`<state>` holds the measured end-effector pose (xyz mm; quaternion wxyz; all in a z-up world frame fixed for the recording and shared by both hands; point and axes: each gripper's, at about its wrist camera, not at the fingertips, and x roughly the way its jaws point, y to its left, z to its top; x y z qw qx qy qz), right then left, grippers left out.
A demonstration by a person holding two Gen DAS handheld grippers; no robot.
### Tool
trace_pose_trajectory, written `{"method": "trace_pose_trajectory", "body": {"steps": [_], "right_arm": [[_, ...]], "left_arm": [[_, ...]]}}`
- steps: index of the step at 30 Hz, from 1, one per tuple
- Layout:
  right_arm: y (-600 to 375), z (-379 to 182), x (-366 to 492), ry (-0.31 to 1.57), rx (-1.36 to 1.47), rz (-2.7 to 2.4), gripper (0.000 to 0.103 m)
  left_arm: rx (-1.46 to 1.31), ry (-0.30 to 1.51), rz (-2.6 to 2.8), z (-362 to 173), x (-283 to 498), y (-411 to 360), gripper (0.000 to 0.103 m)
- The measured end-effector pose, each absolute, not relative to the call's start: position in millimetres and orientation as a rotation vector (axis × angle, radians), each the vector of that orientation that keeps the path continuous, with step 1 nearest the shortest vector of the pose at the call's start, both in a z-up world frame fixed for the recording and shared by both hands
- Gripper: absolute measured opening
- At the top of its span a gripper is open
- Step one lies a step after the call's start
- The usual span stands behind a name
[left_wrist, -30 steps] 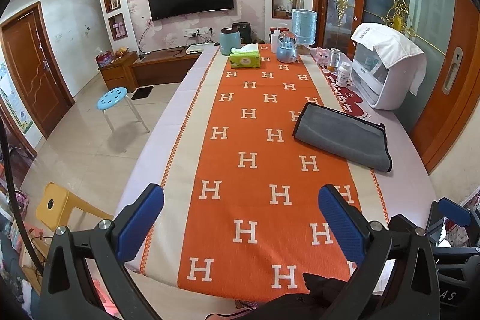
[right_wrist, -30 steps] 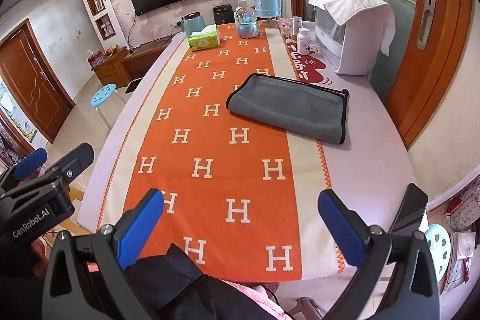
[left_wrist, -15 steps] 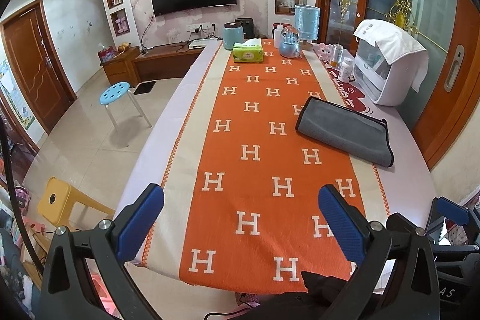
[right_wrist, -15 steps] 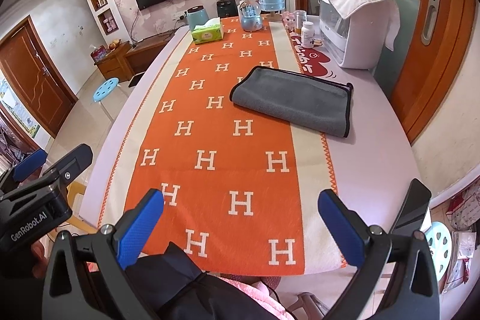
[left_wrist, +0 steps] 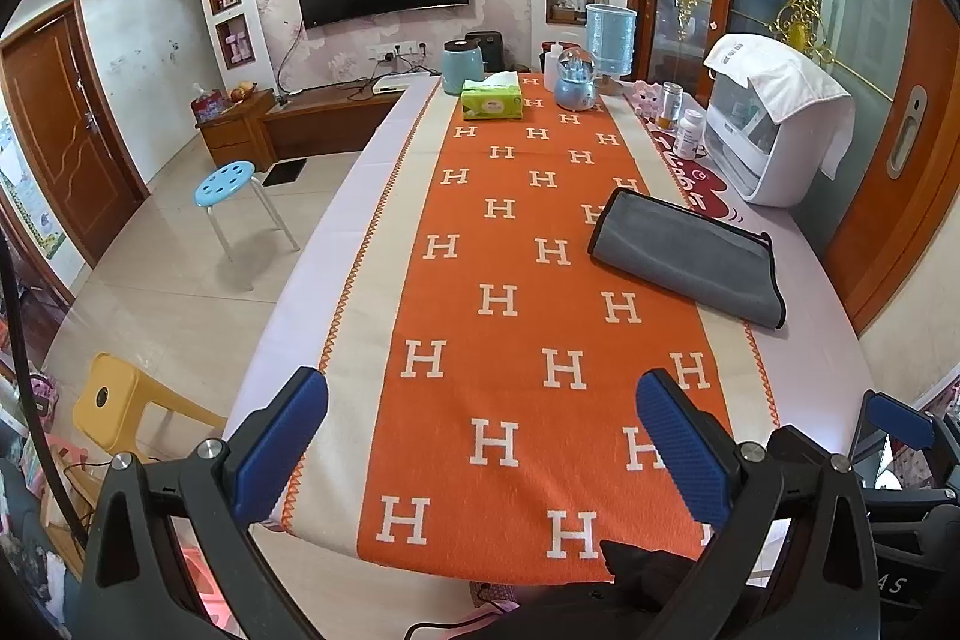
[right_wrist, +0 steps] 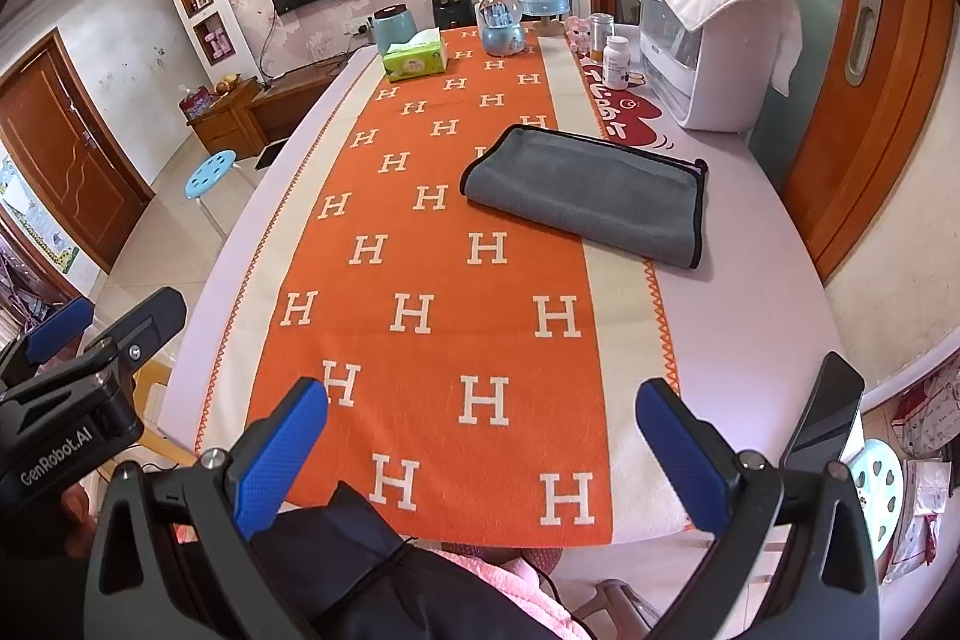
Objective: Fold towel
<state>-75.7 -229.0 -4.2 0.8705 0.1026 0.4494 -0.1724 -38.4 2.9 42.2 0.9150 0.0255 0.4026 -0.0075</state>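
Orange H-patterned cloth [left_wrist: 510, 292] runs down the counter [right_wrist: 744, 292]; the grey towel [right_wrist: 585, 193] lies folded (perhaps twice) on its right edge, well ahead of my left fingers [left_wrist: 480, 445] and right fingers [right_wrist: 480, 445], both spread wide, holding nothing

My bench [left_wrist: 312, 280] wears an orange H-patterned runner [left_wrist: 516, 280] along its middle. The folded grey towel [left_wrist: 684, 256] lies across the runner's right border. At the far edge stand a green tissue box [left_wrist: 492, 99], a snow globe [left_wrist: 575, 85] and a kettle [left_wrist: 462, 66]; a white appliance [left_wrist: 762, 142] sits at the far right corner.
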Motion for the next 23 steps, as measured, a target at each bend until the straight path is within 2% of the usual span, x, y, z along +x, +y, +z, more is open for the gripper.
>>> {"method": "trace_pose_trajectory", "body": {"steps": [23], "right_arm": [[-231.3,-10.1,-70.1,0.953,0.219,-0.36,0.103]], "left_arm": [[0.054,0.837,-0.019,40.1,-32.4,2.4,0.102]]}}
